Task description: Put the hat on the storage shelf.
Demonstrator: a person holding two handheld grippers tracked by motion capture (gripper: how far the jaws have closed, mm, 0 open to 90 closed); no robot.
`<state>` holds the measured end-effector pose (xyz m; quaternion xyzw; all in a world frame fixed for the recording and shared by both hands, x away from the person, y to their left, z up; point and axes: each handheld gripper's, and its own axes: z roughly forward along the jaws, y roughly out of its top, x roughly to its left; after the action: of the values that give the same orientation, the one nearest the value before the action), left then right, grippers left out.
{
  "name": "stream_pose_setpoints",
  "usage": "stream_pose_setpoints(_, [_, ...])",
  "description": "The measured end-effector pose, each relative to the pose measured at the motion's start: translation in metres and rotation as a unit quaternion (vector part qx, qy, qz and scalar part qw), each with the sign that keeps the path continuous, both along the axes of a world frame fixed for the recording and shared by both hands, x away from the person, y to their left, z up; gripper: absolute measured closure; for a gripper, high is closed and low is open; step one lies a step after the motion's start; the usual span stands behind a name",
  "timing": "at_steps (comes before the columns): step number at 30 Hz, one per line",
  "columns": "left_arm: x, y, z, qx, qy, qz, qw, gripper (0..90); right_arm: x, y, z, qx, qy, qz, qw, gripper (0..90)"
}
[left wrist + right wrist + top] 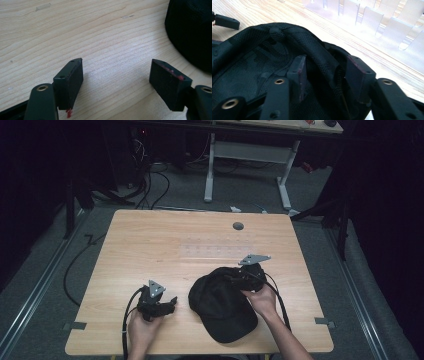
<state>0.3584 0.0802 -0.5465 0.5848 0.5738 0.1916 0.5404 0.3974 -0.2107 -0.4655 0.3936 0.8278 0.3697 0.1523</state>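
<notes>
A black cap [225,305] lies on the wooden table [150,240], brim toward the front edge. My right gripper [241,277] sits on the back of its crown. In the right gripper view the cap [262,62] fills the foreground, and the right gripper [327,62] is shut on a bunched fold of fabric between its two pads. My left gripper [170,305] rests left of the cap, apart from it. In the left gripper view the left gripper [116,65] stands open over bare wood, with the cap's edge [192,32] at the upper right.
A clear plastic rack [215,247] with upright dividers [387,22] lies flat on the table beyond the cap. A round cable hole [238,226] sits near the far edge. A white-legged desk [250,150] and cables stand on the floor behind.
</notes>
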Motion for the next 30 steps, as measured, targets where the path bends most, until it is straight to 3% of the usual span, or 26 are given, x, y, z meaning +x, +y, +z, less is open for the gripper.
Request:
stream_pose_setpoints(3, [0.000,0.000,0.000,0.000,0.000,0.000,1.0000,27.4,0.003,-0.001,-0.002,0.003,0.002,0.004,1.0000,58.4])
stream_pose_setpoints(9, [0.000,0.000,0.000,0.000,0.000,0.000,1.0000,27.4,0.002,-0.002,-0.003,-0.014,-0.006,0.021,0.9997,68.8])
stream_pose_setpoints(21, [0.000,0.000,0.000,0.000,0.000,0.000,1.0000,27.4,0.001,-0.007,-0.005,-0.037,-0.026,0.049,0.9978,79.7])
stream_pose_setpoints(30, [0.000,0.000,0.000,0.000,0.000,0.000,1.0000,27.4,-0.002,-0.012,-0.004,-0.034,-0.030,0.065,0.9969,86.1])
